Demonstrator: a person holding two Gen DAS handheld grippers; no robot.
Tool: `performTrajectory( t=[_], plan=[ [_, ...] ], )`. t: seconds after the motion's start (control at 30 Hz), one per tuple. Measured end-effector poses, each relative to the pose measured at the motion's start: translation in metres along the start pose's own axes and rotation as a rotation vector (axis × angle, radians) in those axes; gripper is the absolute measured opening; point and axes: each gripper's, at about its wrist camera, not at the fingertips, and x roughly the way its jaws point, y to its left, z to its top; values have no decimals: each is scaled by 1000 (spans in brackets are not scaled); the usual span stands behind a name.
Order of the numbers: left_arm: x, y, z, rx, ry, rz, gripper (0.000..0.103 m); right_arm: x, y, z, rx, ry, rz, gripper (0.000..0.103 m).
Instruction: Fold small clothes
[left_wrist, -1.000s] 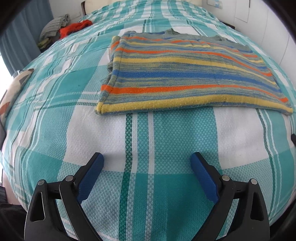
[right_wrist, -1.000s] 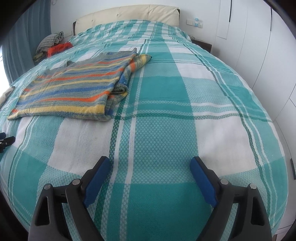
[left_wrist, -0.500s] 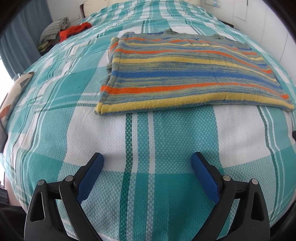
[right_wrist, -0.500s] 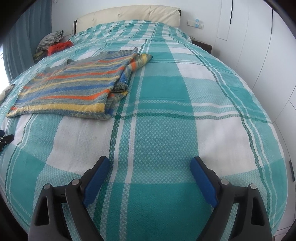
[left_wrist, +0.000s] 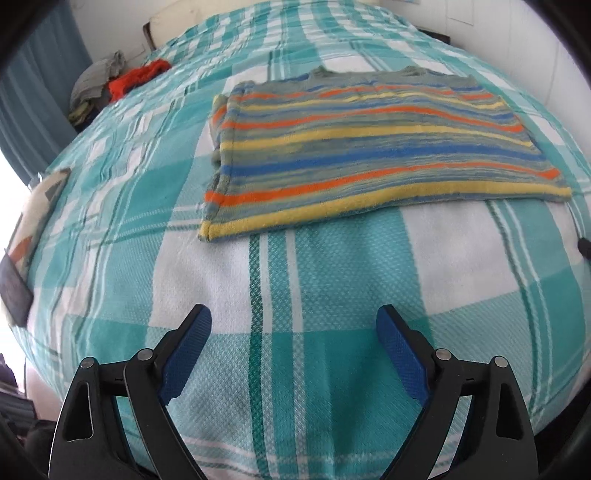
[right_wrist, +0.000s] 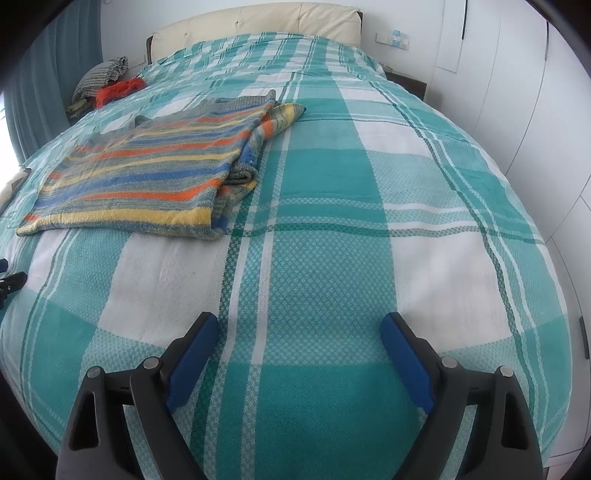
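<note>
You have one striped sweater (left_wrist: 373, 147) on the bed (left_wrist: 332, 277), lying flat in the far middle of the left view and at far left in the right view. One sleeve end (right_wrist: 284, 114) pokes out at its far right edge there. You hold two claws: the left claw (left_wrist: 293, 332) and the right claw (right_wrist: 299, 339), each with two blue-padded fingers spread wide over bare bedspread. At the far left corner you have one small heap of clothes: one grey piece (right_wrist: 101, 75) and one red-orange piece (right_wrist: 120, 88). One cream headboard (right_wrist: 258, 18) stands at the far end.
</note>
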Motion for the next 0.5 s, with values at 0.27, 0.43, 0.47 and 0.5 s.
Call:
performTrajectory(
  t=[0.27,0.43,0.47,0.5],
  plan=[
    [-33,-121,49,326,-160,-244,91,6,-46,62,182,30,345,85],
    [-2,-205,71,475,-147,-315,81,58,-67,123,299,170,558,66],
    [3,-217,73,498,-151,-315,81,70,-70,133,322,196,574,63],
    [4,-223,75,513,-170,-314,81,81,-72,141,335,220,592,62]
  ],
)
